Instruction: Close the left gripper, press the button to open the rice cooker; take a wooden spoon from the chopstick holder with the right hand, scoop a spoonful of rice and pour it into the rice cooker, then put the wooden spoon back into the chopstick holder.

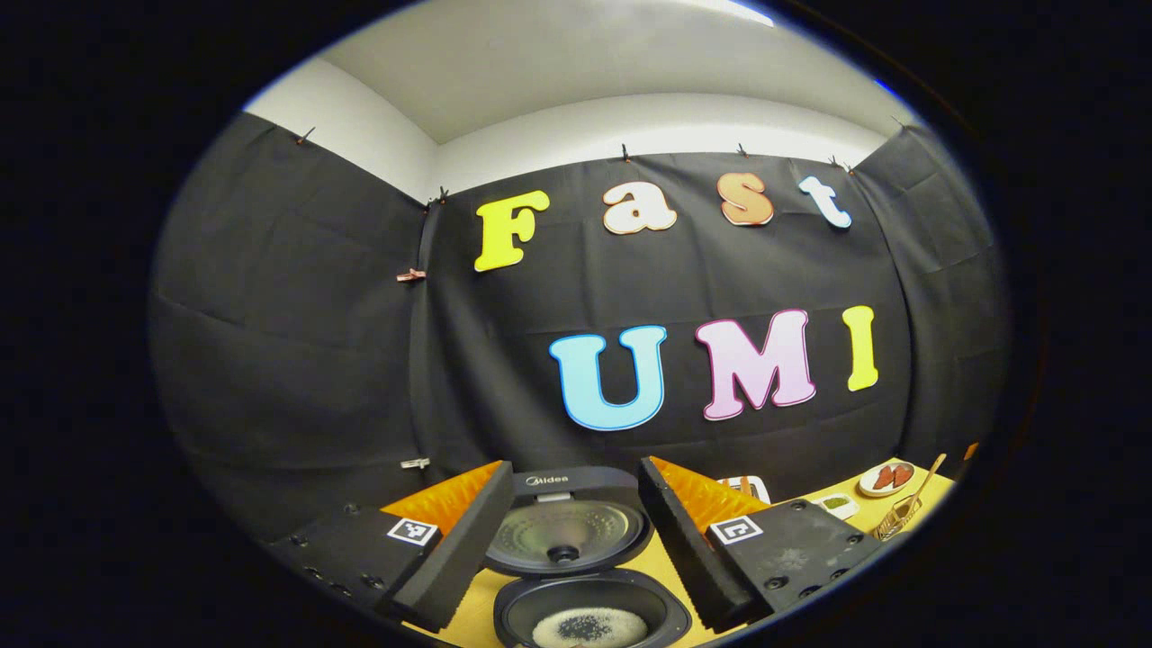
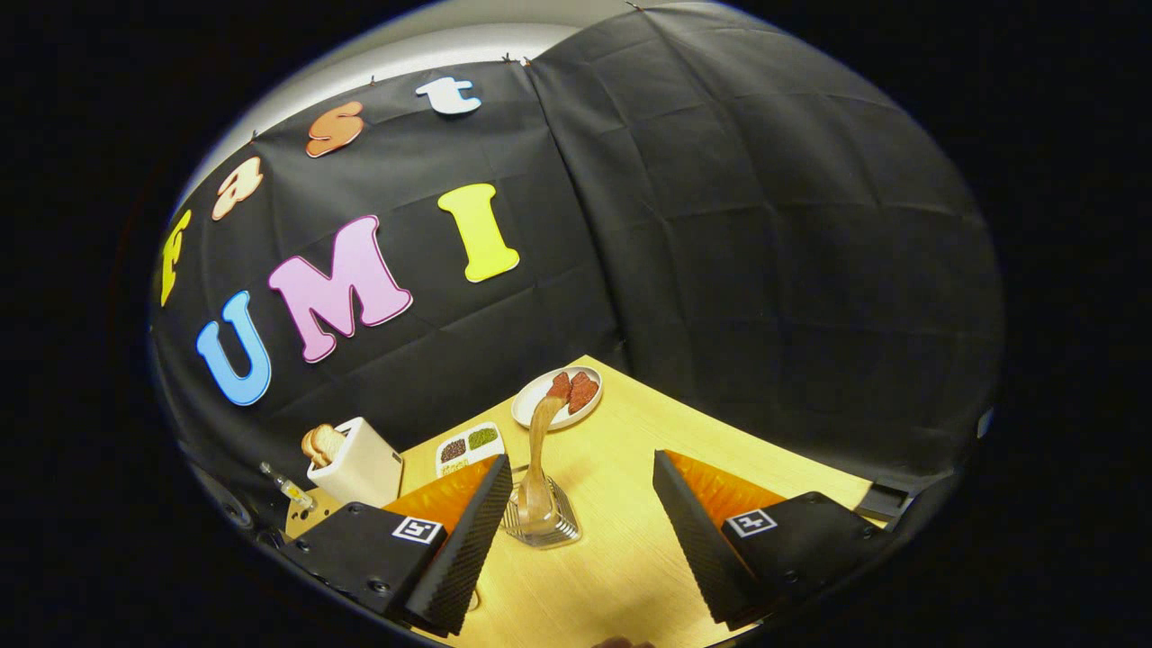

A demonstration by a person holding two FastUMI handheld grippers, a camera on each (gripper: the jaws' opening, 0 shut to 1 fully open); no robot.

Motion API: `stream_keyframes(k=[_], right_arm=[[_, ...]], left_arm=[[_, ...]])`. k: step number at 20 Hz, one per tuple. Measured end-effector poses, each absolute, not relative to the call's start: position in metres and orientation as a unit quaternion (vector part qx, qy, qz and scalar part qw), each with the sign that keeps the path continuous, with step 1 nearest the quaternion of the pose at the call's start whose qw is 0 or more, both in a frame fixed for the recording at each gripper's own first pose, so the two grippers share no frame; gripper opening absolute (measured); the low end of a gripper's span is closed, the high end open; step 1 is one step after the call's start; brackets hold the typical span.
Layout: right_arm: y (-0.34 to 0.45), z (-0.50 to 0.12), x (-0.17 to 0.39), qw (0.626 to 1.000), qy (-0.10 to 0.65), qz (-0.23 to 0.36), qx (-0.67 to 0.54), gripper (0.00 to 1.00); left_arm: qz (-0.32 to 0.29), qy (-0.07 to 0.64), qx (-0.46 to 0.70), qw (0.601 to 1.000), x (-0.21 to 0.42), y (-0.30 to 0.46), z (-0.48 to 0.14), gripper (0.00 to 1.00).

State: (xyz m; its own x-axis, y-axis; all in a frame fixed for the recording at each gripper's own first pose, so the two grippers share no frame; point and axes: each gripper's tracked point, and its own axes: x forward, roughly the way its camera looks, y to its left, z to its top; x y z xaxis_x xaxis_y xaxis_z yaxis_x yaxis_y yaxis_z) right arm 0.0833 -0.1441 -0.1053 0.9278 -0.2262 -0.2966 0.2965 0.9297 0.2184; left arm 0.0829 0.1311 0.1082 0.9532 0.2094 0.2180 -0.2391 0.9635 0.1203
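Rice cooker [image 1: 576,558] lid up, white rice inside pot.

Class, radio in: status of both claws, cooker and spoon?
Both claws open, left, right. Rice cooker lid up, rice inside. Wooden spoon standing in chopstick holder. Nothing blocking.

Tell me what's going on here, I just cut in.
The rice cooker stands open on the table, lid up, with rice in the pot. The left gripper hangs in front of it, fingers apart and holding nothing. The right gripper is open too, pointed at the chopstick holder, where the wooden spoon stands. Neither finger touches the spoon. Whether the scoop is done or not yet begun can't be told from this moment.
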Motion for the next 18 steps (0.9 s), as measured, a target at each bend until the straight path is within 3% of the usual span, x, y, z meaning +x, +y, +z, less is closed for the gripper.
stream_keyframes(k=[8, 12, 18], right_arm=[[-0.077, -0.059, -0.009, 0.994, 0.087, -0.057, 0.032, 0.98], [-0.035, -0.042, -0.034, 0.997, 0.065, -0.006, -0.035, 0.98], [-0.004, -0.053, -0.043, 0.994, 0.077, 0.04, -0.069, 0.98]], left_arm=[[0.091, -0.112, 0.075, 0.987, 0.167, 0.163, 0.105, 0.93], [0.116, -0.088, 0.068, 0.987, 0.197, 0.185, 0.092, 0.95], [0.133, -0.027, 0.04, 0.99, 0.181, 0.18, 0.069, 1.0]])
